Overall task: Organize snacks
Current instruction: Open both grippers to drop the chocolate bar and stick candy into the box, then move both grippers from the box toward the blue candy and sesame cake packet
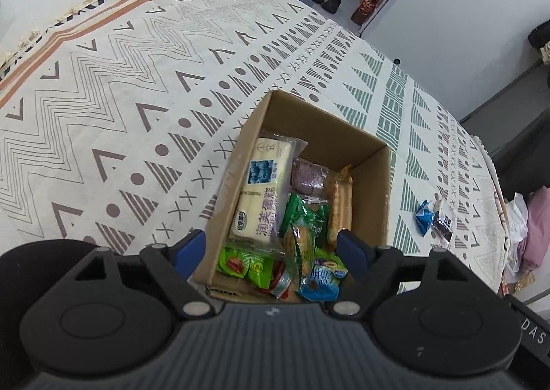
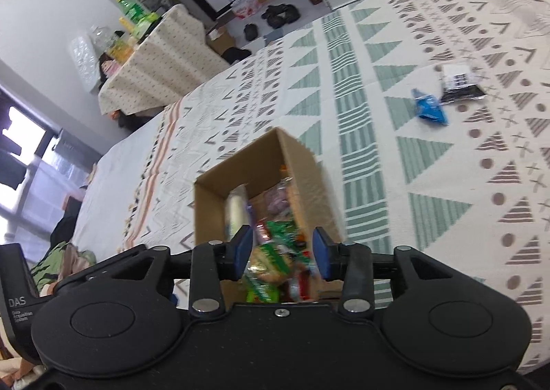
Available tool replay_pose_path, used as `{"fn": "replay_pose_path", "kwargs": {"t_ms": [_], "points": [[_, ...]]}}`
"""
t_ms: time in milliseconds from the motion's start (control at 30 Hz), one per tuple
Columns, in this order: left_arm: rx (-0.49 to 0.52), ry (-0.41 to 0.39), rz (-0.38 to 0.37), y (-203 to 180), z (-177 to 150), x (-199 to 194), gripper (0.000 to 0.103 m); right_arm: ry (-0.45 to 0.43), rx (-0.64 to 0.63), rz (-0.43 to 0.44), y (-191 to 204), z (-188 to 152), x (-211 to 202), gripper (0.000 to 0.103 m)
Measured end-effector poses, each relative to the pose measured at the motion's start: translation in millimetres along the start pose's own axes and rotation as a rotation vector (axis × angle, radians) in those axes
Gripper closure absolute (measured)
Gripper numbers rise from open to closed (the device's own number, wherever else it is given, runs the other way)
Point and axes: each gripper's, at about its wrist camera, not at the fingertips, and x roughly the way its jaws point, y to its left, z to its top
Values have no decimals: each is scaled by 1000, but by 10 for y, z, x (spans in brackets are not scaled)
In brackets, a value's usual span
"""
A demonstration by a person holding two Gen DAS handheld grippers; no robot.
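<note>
While both grippers hang over the cardboard box (image 1: pixel 373 180) of snacks (image 1: pixel 261 190), left gripper (image 1: pixel 271 249) spread wide and right gripper (image 2: pixel 280 249) partly open, neither gripping, a blue packet (image 2: pixel 429 108) and black packet (image 2: pixel 460 84) lie loose toward the bedspread's (image 1: pixel 120 87) edge.

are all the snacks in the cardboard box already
No, a blue packet and a black packet lie on the patterned cloth, apart from the cardboard box.
</note>
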Motion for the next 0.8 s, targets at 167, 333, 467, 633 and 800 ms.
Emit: {"fn": "replay_pose_path", "kwargs": {"t_ms": [167,333,467,633,800], "points": [[49,-22,1,-121,-72,-64,13,-19,-5,-15,-176,-6,-139,58],[83,-52,-2,-250,-121,-133,0,-50,-9,-21,-329,13,-279,46],[116,-74,-7,-367,-172,-184,0,-75,-34,-28,-418,31,-379,34],[154,-112,-23,-521,-244,-250,0,-138,-90,-52,-510,52,-520,5],[194,-130,-22,-685,-304,-272,0,-190,-129,-66,-636,104,-654,0]]}}
